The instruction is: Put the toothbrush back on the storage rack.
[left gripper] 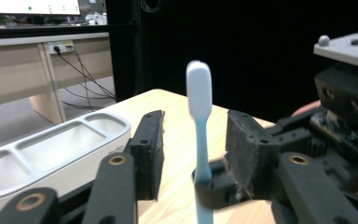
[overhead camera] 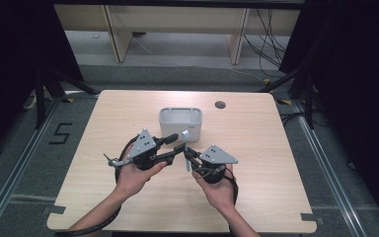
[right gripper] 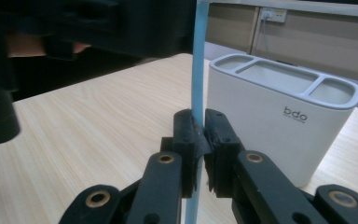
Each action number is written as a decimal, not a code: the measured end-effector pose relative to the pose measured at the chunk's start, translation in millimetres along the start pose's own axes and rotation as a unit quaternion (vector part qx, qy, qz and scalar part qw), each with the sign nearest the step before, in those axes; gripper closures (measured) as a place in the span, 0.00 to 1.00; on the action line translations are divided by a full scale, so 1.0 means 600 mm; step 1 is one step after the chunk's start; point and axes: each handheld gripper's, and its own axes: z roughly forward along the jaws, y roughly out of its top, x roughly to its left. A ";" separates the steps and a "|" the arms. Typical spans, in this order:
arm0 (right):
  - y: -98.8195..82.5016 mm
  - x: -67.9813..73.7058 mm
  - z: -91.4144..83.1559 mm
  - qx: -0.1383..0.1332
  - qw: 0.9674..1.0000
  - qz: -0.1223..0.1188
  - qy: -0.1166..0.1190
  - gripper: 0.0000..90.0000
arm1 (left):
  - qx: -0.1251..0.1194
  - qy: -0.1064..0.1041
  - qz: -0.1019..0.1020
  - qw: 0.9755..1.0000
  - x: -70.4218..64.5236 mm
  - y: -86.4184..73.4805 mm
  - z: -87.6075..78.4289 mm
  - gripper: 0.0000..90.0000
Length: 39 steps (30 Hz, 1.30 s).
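A light blue toothbrush (overhead camera: 186,147) with a white head (left gripper: 199,88) stands upright above the table. My right gripper (right gripper: 198,135) is shut on its handle (right gripper: 198,60), low on the shaft. My left gripper (left gripper: 198,140) is open, one jaw on each side of the handle, and neither pad touches it. In the high view the left gripper (overhead camera: 176,143) and the right gripper (overhead camera: 188,152) meet tip to tip in front of a white toothbrush holder (overhead camera: 170,129). The holder (right gripper: 279,130) stands upright with three open compartments on top (left gripper: 51,144).
The wooden table (overhead camera: 256,148) has a round cable hole (overhead camera: 220,104) behind the holder. Black curtains hang on both sides. A light wooden desk (overhead camera: 177,24) with trailing cables stands on the floor beyond the table's far edge.
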 end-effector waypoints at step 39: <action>0.090 -0.107 0.013 -0.056 0.996 0.012 -0.068 0.93 | 0.040 0.143 -0.004 0.989 0.059 -0.145 -0.132 0.38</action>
